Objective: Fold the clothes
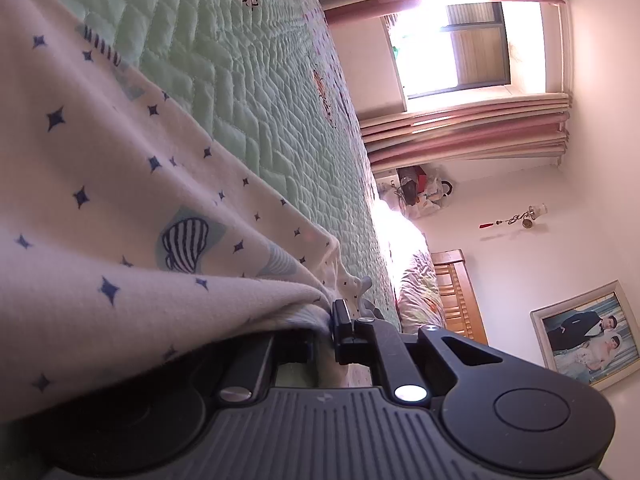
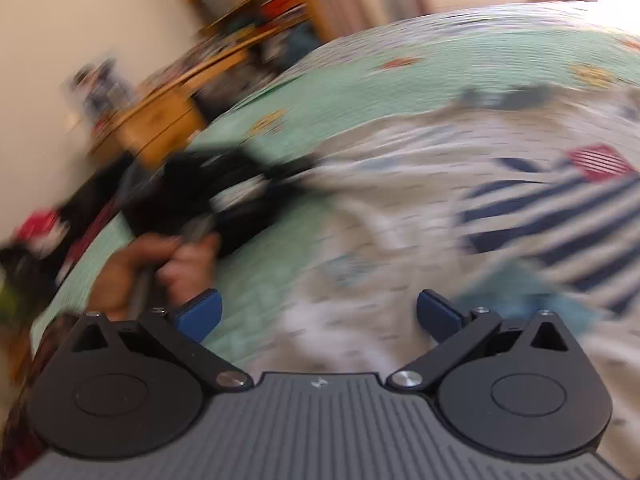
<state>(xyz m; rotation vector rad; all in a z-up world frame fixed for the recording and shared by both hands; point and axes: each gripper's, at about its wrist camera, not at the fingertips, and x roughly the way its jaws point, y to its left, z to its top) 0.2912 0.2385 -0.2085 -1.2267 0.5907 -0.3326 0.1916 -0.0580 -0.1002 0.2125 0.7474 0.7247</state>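
Observation:
A white garment printed with small navy stars and striped balloons drapes across the left wrist view. My left gripper is shut on its bunched edge, and the cloth hides the left finger. In the blurred right wrist view the same white garment lies spread on the bed, with a navy-and-white striped patch at the right. My right gripper is open above the cloth, its blue pads wide apart with nothing between them. The left gripper shows there too, held by a hand, pulling the cloth's left edge.
A quilted mint-green bedspread covers the bed. A wooden headboard, pillows, curtains and a bright window lie beyond. A framed photo hangs on the wall. Wooden shelves with clutter stand beside the bed.

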